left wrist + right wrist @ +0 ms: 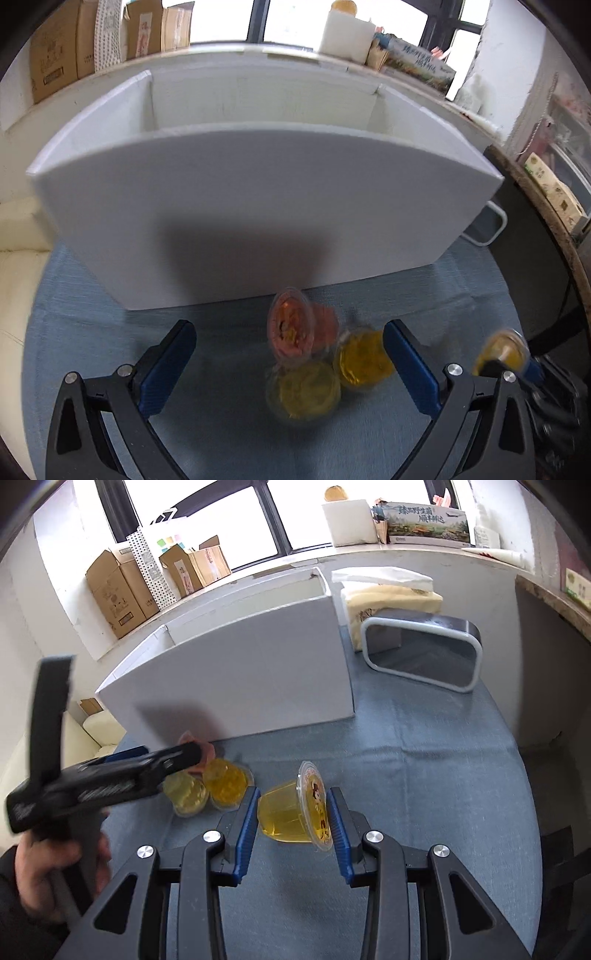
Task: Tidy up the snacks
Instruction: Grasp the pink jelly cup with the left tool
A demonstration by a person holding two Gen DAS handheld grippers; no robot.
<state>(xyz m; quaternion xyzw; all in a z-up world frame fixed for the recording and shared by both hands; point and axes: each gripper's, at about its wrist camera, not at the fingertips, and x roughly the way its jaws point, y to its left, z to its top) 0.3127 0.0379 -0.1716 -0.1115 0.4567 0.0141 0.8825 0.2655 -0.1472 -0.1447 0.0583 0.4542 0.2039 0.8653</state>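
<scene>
A white divided box [258, 206] stands on the blue cloth; it also shows in the right wrist view [240, 679]. In front of it lie a pink jelly cup [295, 328] tipped on its side and two yellow jelly cups [306, 391] [364, 358]. My left gripper [290, 365] is open, its fingers either side of these cups, just above them. My right gripper [291, 808] is shut on another yellow jelly cup [291, 808], held on its side, lid to the right. That cup shows at the right of the left wrist view [502, 350].
A grey bin with a white rim [421, 653] lies on its side right of the box, with a tissue pack [391, 598] behind it. Cardboard boxes [122, 590] stand on the window ledge. The cloth ends at the table edge at right.
</scene>
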